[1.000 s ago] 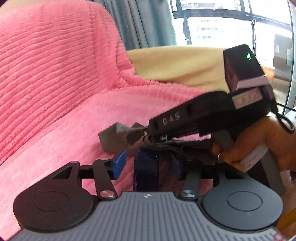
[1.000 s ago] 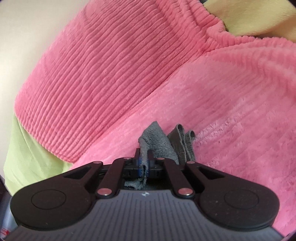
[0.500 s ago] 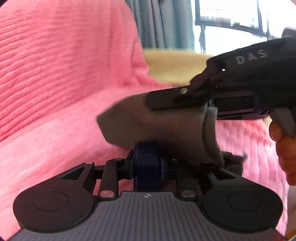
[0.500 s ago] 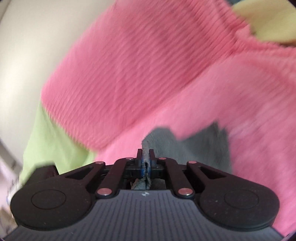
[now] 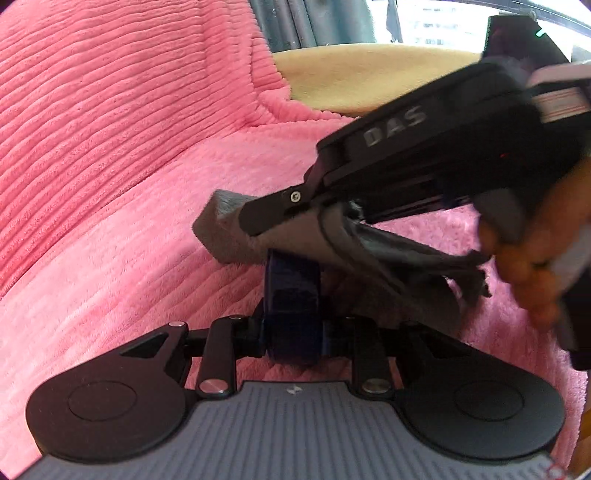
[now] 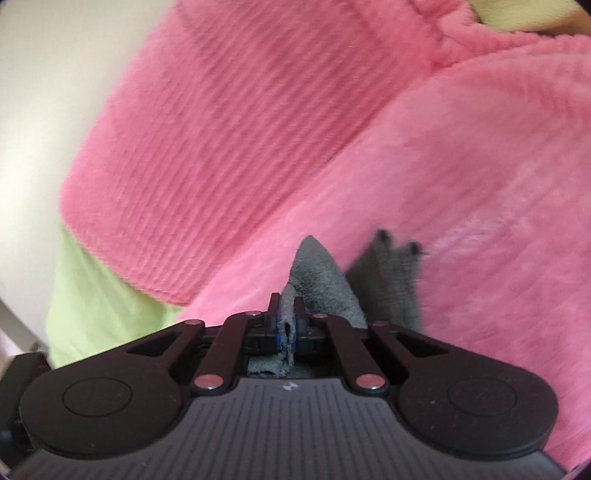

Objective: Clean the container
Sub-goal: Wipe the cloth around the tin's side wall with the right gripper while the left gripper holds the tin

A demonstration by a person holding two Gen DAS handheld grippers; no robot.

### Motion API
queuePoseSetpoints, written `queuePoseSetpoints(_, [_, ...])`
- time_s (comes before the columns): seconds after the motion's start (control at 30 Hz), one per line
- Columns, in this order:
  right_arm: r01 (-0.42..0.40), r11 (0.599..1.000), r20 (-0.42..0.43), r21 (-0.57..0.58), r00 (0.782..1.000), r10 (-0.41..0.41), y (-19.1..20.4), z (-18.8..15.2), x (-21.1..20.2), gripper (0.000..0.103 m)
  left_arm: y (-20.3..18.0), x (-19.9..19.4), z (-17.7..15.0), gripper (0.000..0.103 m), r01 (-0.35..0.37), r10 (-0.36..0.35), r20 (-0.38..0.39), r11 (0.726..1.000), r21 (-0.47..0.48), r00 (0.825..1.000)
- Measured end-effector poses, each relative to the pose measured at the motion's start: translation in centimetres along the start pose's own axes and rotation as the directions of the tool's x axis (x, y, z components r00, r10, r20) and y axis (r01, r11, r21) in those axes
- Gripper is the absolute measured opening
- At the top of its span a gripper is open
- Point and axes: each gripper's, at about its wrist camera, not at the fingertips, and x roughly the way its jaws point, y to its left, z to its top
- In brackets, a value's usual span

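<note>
The left gripper (image 5: pixel 291 332) has its fingers drawn narrow and clamped on the container (image 5: pixel 291 280), a dark blue object seen edge-on at the centre of the left wrist view. We cannot tell its full shape, because its far end is covered. The covering item is the grey cloth (image 5: pixel 295 236), which lies across the top of the container and touches it. One square corner of the cloth sticks out to the left and a frayed tail hangs to the right. The right gripper (image 6: pixel 287 314) enters the left wrist view from the upper right and slants down over the container. Its black finger lies along the upper face of the cloth. In the right wrist view its fingers are pressed together on a fold of the cloth, having just closed further on it. A short end of the cloth shows behind the fingers and a pointed flap stands up ahead of them. A person's hand (image 5: pixel 535 258) grips the handle of the right gripper at the right edge of the left wrist view, just beside the cloth tail. Both grippers are held over a pink ribbed blanket (image 5: pixel 110 147), which fills the space below and behind them. Beyond the blanket we see a yellow cushion (image 5: pixel 369 77), then dark curtains (image 5: pixel 295 22) and a bright window (image 5: pixel 424 22). In the right wrist view a light green fabric (image 6: pixel 96 295) shows under the blanket edge at the lower left, against a pale wall (image 6: pixel 44 92).
</note>
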Motion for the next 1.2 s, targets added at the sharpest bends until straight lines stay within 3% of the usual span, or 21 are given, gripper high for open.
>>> queuePoseSetpoints(0.2, [0.059,0.998,0.042,0.016,0.997,-0.060,-0.3,0.0,-0.7,0.001,-0.1,-0.4,0.6,0.031,0.009,-0.009,0.018,1.000,0.026,1.000])
queuePoseSetpoints(0.37, [0.063,0.997,0.076,0.039,0.995,-0.065,-0.2,-0.1,-1.4,0.001,0.1,-0.7,1.7,0.034,0.039,-0.042,0.091,0.999,0.030,0.995])
queuePoseSetpoints(0.5, [0.056,0.996,0.160,0.069,0.985,-0.066,0.1,0.6,-3.2,0.002,0.1,-0.3,1.9,0.030,0.032,-0.036,0.143,0.999,0.032,0.989])
queuePoseSetpoints(0.6, [0.029,0.998,0.235,0.059,0.971,-0.042,0.9,1.5,-5.1,0.004,0.2,-0.4,2.2,0.030,0.041,-0.040,0.230,0.999,0.000,0.972])
queuePoseSetpoints(0.7, [0.024,0.999,0.217,0.022,0.976,-0.029,2.1,1.9,-5.8,0.004,0.4,-0.1,2.2,0.030,0.071,-0.052,0.282,0.996,-0.056,0.958])
queuePoseSetpoints(0.83, [-0.006,0.999,0.061,-0.041,0.998,0.009,3.8,-0.2,-4.3,0.004,0.5,1.5,2.1,0.029,0.034,-0.027,0.120,0.998,-0.055,0.992])
queuePoseSetpoints(0.93, [-0.064,0.996,-0.016,-0.060,0.998,0.063,4.9,-2.2,-3.1,0.003,0.8,1.2,1.3,0.030,0.022,-0.021,0.008,0.999,-0.037,1.000])
queuePoseSetpoints(1.2, [-0.122,0.992,-0.039,0.027,0.992,0.123,2.7,-1.4,-1.5,0.000,-0.1,0.8,0.4,0.029,-0.032,0.033,-0.024,0.998,0.061,0.999])
